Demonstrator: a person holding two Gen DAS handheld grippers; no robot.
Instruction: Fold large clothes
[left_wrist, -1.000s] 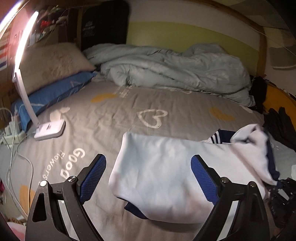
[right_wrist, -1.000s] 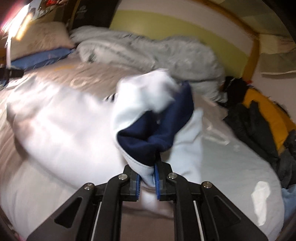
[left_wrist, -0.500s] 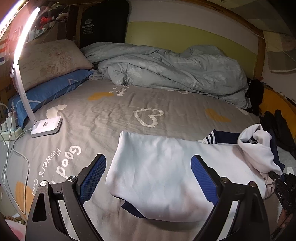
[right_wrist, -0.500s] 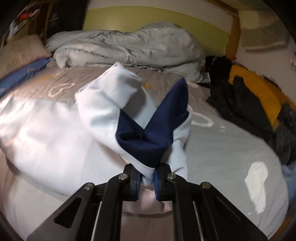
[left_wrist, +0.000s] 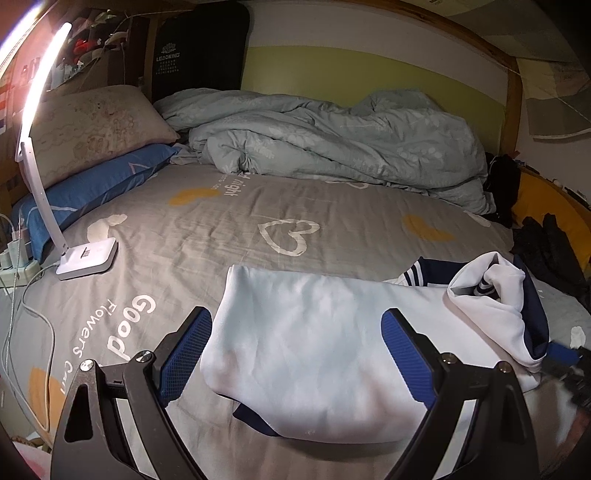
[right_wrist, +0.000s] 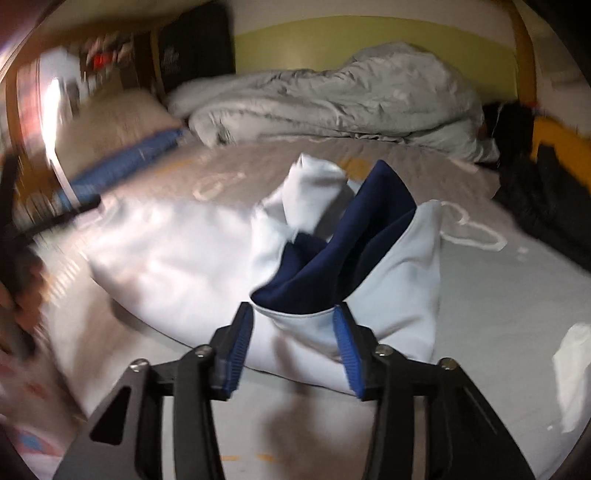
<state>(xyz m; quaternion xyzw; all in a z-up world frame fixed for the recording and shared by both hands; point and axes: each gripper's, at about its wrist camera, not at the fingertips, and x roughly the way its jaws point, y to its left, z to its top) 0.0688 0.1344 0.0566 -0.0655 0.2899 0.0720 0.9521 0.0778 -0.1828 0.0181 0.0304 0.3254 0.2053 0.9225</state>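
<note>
A white garment with navy lining and striped cuffs (left_wrist: 314, 343) lies folded on the grey bed sheet (left_wrist: 229, 214). My left gripper (left_wrist: 295, 354) is open and empty, its blue pads either side of the garment's left part. My right gripper (right_wrist: 293, 339) is open; its pads stand either side of the bunched white-and-navy end (right_wrist: 351, 258) of the garment, which rests on the bed. That bunched end shows at the right in the left wrist view (left_wrist: 498, 306), with the right gripper's blue tip (left_wrist: 561, 354) beside it.
A white desk lamp (left_wrist: 86, 254) stands on the bed at left, with cables and a power strip (left_wrist: 14, 258) beside it. Pillows (left_wrist: 92, 162) lie at far left, a crumpled duvet (left_wrist: 343, 147) at the back, dark clothes (left_wrist: 550, 247) at right.
My right gripper has opened and let go of the bunched end of the garment, which now rests on the bed. The left gripper has stayed open over the garment.
</note>
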